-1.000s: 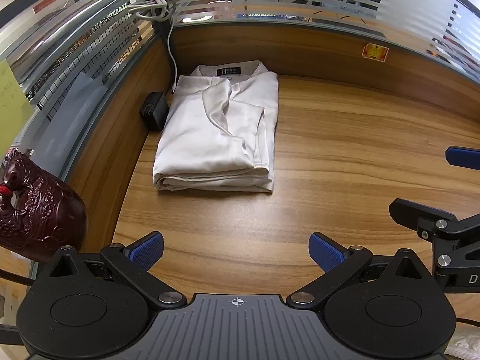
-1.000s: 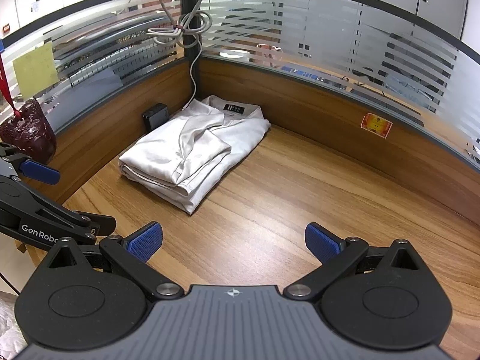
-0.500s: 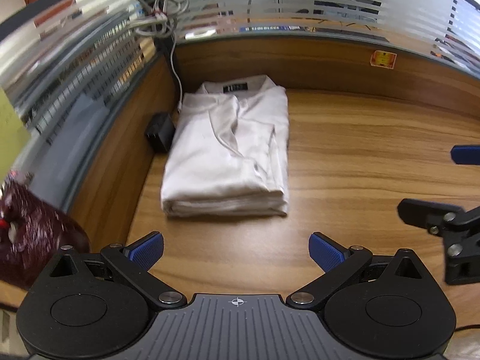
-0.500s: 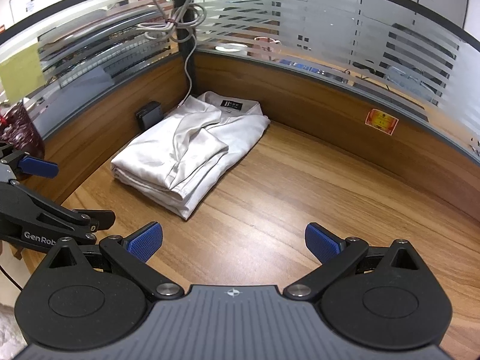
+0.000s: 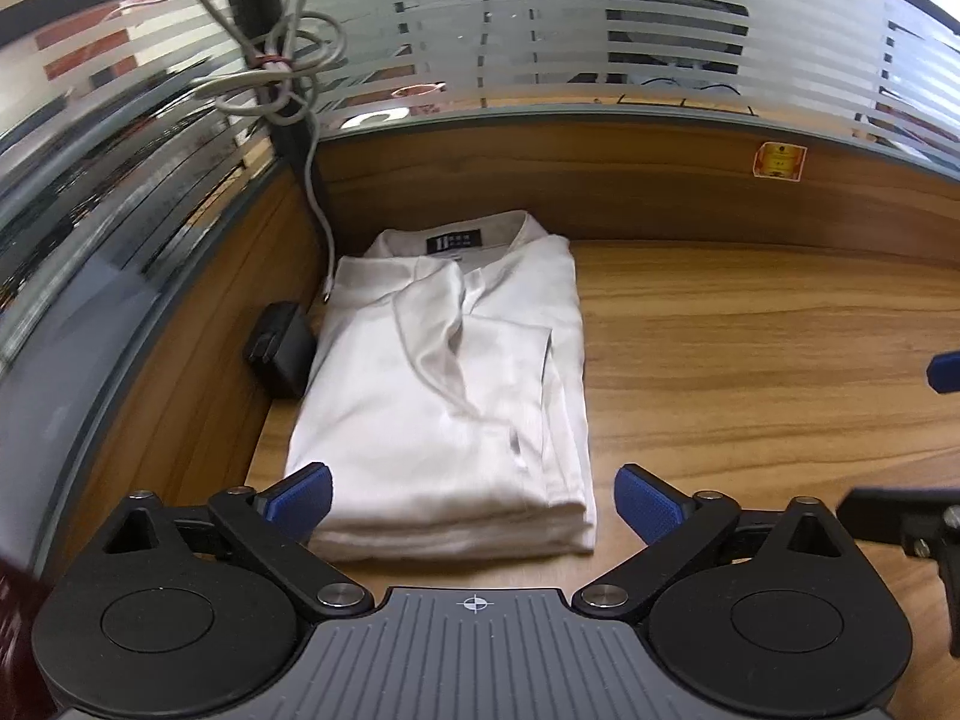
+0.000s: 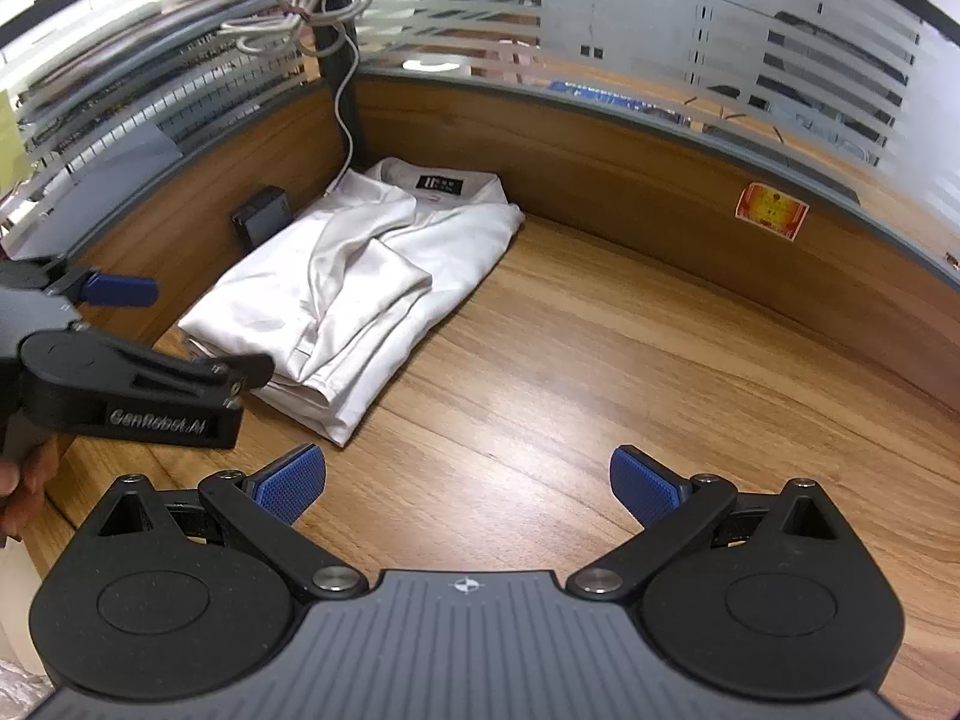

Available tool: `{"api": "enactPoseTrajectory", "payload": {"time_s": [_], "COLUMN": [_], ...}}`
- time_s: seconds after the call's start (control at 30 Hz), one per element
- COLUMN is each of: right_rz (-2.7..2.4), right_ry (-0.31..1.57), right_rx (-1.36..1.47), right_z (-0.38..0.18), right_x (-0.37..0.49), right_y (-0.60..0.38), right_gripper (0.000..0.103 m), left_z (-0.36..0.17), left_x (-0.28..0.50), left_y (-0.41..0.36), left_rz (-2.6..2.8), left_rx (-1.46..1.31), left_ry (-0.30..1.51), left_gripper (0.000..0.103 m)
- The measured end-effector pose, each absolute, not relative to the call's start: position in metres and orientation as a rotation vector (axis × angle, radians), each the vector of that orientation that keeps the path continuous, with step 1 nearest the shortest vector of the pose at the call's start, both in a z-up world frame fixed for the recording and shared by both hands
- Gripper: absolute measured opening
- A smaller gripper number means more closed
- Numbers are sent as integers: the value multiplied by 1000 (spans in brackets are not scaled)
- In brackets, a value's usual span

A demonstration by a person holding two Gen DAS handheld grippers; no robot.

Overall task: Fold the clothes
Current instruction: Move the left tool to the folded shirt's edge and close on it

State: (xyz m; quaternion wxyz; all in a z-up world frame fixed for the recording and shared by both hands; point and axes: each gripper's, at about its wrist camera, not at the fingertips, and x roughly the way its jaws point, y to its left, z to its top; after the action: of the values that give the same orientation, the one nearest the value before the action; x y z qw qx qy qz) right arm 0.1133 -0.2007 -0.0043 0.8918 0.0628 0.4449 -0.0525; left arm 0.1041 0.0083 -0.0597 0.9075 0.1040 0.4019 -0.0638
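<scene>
Both claws gape wide and empty; the left claw (image 5: 474,507), its jaws just narrowing slightly, straddles the near edge of the folded white shirt (image 5: 450,396). The right claw (image 6: 468,483) hangs over bare wooden surface (image 6: 600,372). The shirt lies in the far corner beside a black adapter (image 5: 282,348).

Your left gripper (image 5: 471,501) tilts down over the near end of the folded shirt (image 5: 444,402), jaws wide but just narrowing, shirt edge between them, pads not pressing. Your right gripper (image 6: 468,483) sits right of the shirt, jaws spread, nothing between them. Your left hand (image 6: 21,480) grips its handle.
</scene>
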Motion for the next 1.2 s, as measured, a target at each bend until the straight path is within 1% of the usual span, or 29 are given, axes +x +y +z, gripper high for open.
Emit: {"api": "enactPoseTrajectory", "payload": {"time_s": [0.03,0.07,0.1,0.17,0.2,0.23,0.27,0.33,0.5,0.7,0.87,0.9,0.97,1.03,1.2], "right_rz": [-110,-112,-114,-120,-125,-130,-136,-147,-165,-193,-219,-224,-233,-237,-228], "right_ry": [929,936,942,952,957,961,964,972,987,991,983,981,976,971,958], "right_rx": [131,131,132,138,143,150,159,175,196,218,228,229,229,226,212], "right_z": [-6,-9,-10,-14,-16,-17,-18,-22,-27,-29,-27,-27,-25,-24,-20], "right_x": [115,117,119,123,125,126,127,128,129,127,123,122,120,117,111], "right_y": [-202,-203,-205,-208,-210,-212,-214,-217,-223,-228,-235,-236,-238,-239,-236], "right_gripper": [102,102,102,102,102,102,102,102,102,102,102,102,102,102,102], "left_z": [-62,-65,-67,-73,-75,-77,-80,-85,-96,-116,-123,-124,-124,-119,-92], "left_x": [108,112,116,123,125,127,128,129,123,126,131,132,133,129,114], "left_y": [7,5,2,-3,-6,-9,-12,-19,-34,-37,-39,-39,-40,-37,-13], "left_rz": [-146,-159,-173,-205,-220,-233,-251,-289,-363,-327,-311,-311,-313,-315,-258], "left_rx": [223,232,241,260,269,280,293,320,381,427,484,490,496,476,327], "left_ry": [831,834,836,839,840,840,844,857,867,933,908,903,892,880,858], "left_gripper": [89,86,80,75,70,63,59,45,26,27,28,26,18,7,6]}}
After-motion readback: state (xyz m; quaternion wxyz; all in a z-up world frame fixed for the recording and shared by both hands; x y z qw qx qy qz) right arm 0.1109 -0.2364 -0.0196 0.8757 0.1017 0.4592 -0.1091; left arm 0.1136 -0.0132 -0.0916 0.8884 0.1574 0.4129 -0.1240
